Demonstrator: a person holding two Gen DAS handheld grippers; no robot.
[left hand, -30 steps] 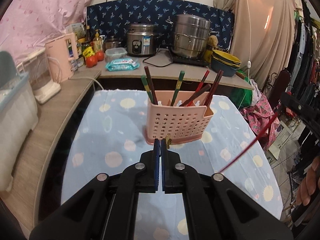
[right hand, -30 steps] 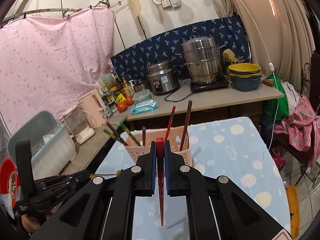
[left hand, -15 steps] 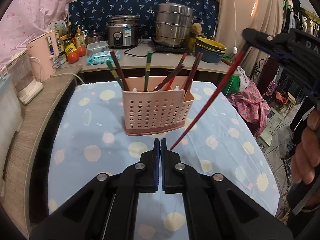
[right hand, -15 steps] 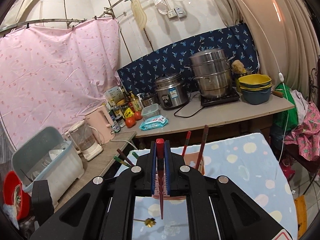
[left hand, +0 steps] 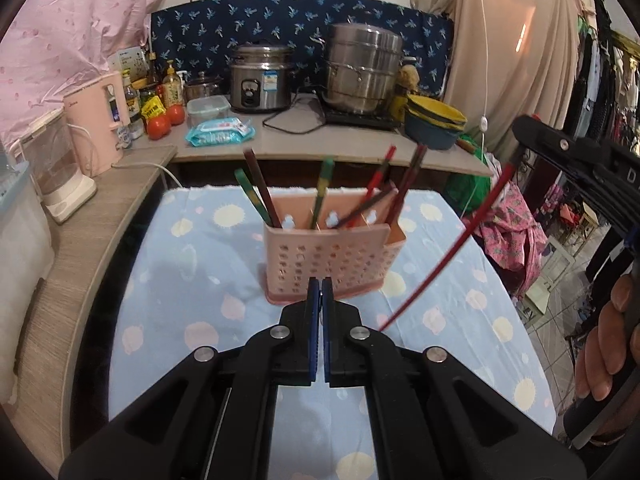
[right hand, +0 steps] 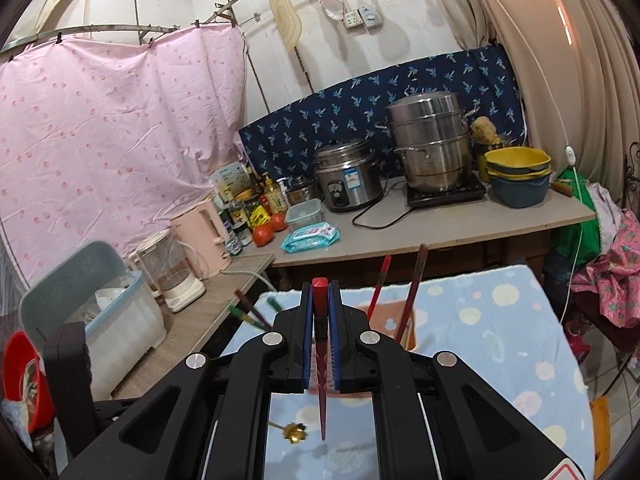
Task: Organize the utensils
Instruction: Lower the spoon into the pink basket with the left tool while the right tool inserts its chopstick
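While right gripper [right hand: 320, 312] clamps red chopstick [left hand: 448, 256] beside caddy [left hand: 332, 260] rim, left gripper [left hand: 321, 292] closed, empty.

I can make out very little writing from here. On the black gripper [left hand: 592, 172] at the right edge of the left wrist view I read one white letter, "D", cut off by the frame. The rice cooker [left hand: 260, 78] at upper centre carries a small blue and white label, too small to read. The yellow packet [left hand: 152, 107] and wipes pack [left hand: 219, 130] have illegible print.
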